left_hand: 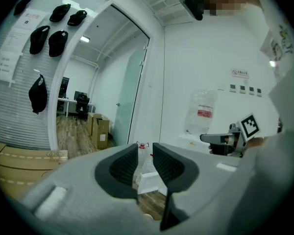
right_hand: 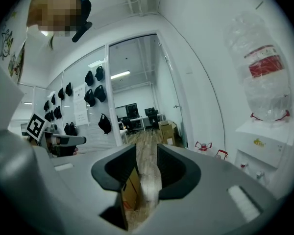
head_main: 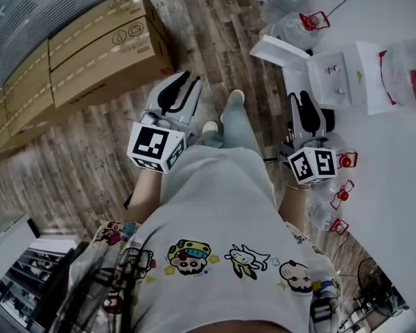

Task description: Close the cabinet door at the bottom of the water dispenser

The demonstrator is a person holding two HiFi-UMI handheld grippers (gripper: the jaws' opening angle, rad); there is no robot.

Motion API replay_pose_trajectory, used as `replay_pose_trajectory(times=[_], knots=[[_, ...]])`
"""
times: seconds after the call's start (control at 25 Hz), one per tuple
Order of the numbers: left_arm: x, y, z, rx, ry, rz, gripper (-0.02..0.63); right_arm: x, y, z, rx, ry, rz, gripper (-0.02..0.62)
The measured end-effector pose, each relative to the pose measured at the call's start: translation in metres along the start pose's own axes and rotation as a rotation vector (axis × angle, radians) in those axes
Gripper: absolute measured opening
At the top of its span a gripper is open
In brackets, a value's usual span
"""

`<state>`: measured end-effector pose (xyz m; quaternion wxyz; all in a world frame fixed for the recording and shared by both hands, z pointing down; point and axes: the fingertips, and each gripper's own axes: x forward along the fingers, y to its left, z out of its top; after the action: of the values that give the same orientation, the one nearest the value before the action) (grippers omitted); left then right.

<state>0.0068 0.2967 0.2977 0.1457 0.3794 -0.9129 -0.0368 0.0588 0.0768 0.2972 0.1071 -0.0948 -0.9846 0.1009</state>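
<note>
Head view, left to right: cardboard boxes (head_main: 90, 44) on wooden floor (head_main: 215, 19); left gripper (head_main: 188, 82), fingers slightly apart, empty; right gripper (head_main: 303, 97), fingers apart, empty; just beyond, water dispenser (head_main: 340, 75) with cabinet door (head_main: 281, 50) standing open, untouched.

Open wooden floor (head_main: 215, 33) runs ahead of me, a free lane down the middle. Stacked cardboard boxes (head_main: 90, 47) wall off my left. On my right stands the water dispenser (head_main: 360, 68), and its cabinet door (head_main: 281, 53) swings out into the lane. Water jugs (head_main: 326, 214) crowd the floor just beside my right gripper (head_main: 304, 101). More jugs (head_main: 288, 5) sit beyond the dispenser.
</note>
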Motion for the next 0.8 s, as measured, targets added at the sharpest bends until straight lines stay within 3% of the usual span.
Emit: replay_pose_trajectory(times=[0.36,0.8], knots=[[0.045,0.033,0.005,-0.013,0.008,0.017,0.123,0.059,-0.028,-0.001,0.035,0.022,0.014,0.192],[0.175,0.083,0.056,0.01,0.044,-0.065,0.161,0.175,-0.092,0.042,0.077,0.012,-0.03,0.239]])
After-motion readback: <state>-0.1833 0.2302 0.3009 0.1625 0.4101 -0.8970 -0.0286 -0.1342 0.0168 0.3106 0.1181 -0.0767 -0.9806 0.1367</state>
